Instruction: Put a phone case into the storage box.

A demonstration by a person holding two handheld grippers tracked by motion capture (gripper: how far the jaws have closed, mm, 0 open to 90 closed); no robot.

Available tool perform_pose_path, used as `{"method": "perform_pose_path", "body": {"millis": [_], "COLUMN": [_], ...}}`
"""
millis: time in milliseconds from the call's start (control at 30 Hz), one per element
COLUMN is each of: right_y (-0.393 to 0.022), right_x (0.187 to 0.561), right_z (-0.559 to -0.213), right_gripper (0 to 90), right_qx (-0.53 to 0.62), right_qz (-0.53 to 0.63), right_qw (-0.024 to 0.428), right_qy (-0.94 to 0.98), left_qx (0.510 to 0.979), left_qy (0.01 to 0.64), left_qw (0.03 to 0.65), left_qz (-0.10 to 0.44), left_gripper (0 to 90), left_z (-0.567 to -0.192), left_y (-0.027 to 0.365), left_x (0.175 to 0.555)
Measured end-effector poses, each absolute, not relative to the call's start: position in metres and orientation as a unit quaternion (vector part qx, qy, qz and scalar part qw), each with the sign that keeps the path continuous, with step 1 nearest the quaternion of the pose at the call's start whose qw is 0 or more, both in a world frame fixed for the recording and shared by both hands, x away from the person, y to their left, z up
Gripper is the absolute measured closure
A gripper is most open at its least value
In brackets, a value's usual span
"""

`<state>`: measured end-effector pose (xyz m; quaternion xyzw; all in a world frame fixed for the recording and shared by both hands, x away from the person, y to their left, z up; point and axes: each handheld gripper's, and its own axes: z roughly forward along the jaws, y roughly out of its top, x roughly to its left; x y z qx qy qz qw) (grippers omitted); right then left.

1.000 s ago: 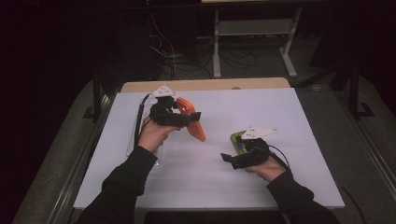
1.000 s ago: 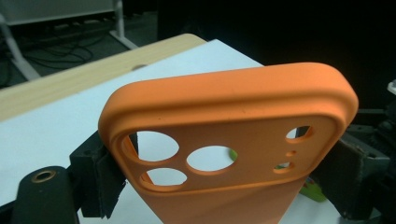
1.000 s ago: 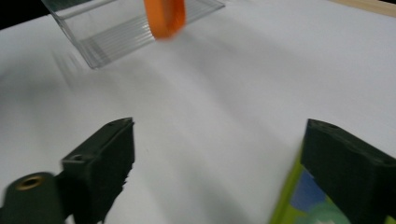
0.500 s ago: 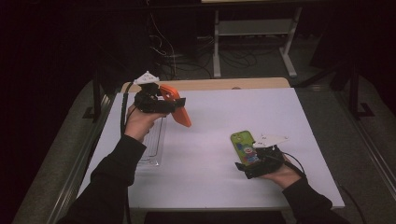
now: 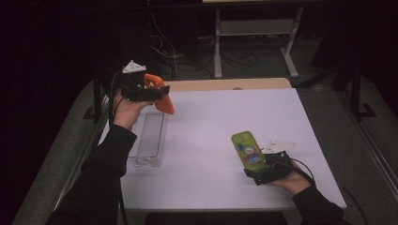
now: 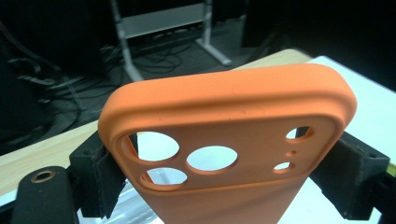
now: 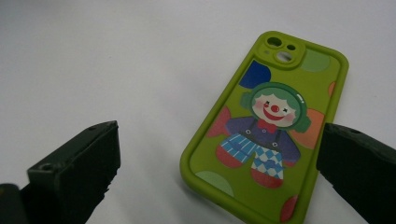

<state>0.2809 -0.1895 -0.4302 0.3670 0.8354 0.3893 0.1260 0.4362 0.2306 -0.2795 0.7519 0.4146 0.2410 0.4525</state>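
Observation:
An orange phone case with round camera cut-outs hangs in the air over the far left of the white table. My left gripper is shut on it, and its pads press both long edges of the orange case in the left gripper view, left gripper. A green phone case printed with a clown lies flat on the table at the near right. My right gripper sits just behind it, its jaws have just been opening. The green case lies partly between them, untouched, right gripper.
A clear plastic tray lies on the table's left side, under and in front of the left hand. A wooden strip runs along the far edge. Behind it stand a metal stand and floor cables.
The left hand has carried the orange case up and toward the far left corner. The right gripper has let go of the green case, which now lies flat, and has drawn back toward the near edge.

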Motion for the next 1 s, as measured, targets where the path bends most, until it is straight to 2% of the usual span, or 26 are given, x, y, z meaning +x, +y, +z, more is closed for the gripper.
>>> {"method": "perform_pose_path", "body": {"millis": [167, 567, 667, 1000], "right_y": [-0.190, -0.192, -0.192, -0.194], "right_x": [0.282, 0.281, 0.281, 0.280], "right_z": [-0.429, -0.426, -0.425, -0.423], "right_gripper": [0.0, 0.0, 0.0, 0.0], "right_qx": [0.365, 0.361, 0.359, 0.361], "right_qz": [0.393, 0.403, 0.406, 0.413], "right_qw": [0.129, 0.130, 0.133, 0.133], "right_qy": [0.834, 0.831, 0.830, 0.825], "left_qx": [0.734, 0.715, 0.717, 0.719], "left_qy": [0.460, 0.536, 0.542, 0.564], "left_qw": [0.418, 0.346, 0.317, 0.265], "left_qz": [0.274, 0.287, 0.303, 0.306], "left_gripper": [14.0, 13.9, 13.8, 13.5], "left_z": [-0.287, -0.314, -0.321, -0.346], "left_y": [0.240, 0.246, 0.244, 0.234], "left_x": [0.454, 0.484, 0.491, 0.512]}}
